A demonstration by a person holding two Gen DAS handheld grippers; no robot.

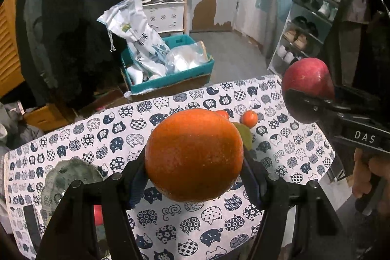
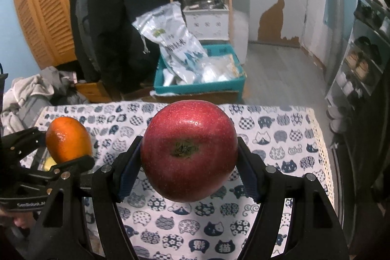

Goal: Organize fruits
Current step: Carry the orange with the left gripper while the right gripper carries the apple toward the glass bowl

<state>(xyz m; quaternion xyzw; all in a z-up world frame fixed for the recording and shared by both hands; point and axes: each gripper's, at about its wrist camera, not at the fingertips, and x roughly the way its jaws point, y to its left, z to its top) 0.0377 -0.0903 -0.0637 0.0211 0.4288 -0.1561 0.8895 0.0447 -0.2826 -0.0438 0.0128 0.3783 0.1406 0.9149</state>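
We clamp the left gripper [image 1: 193, 160] on the orange [image 1: 194, 154]. We clamp the right gripper [image 2: 189, 157] on the red apple [image 2: 189, 150], both above the tabletop [image 2: 280, 133].

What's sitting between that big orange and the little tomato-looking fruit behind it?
In the left wrist view, a greenish fruit lies on the cloth between the held orange and the small orange-red fruit.

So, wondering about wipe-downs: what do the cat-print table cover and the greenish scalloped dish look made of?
Cat-print table cover: likely woven fabric, matte; it drapes over the table edge, with an openwork trim along one side. Greenish scalloped dish: probably glass, translucent and glossy, though partly hidden behind the left gripper.
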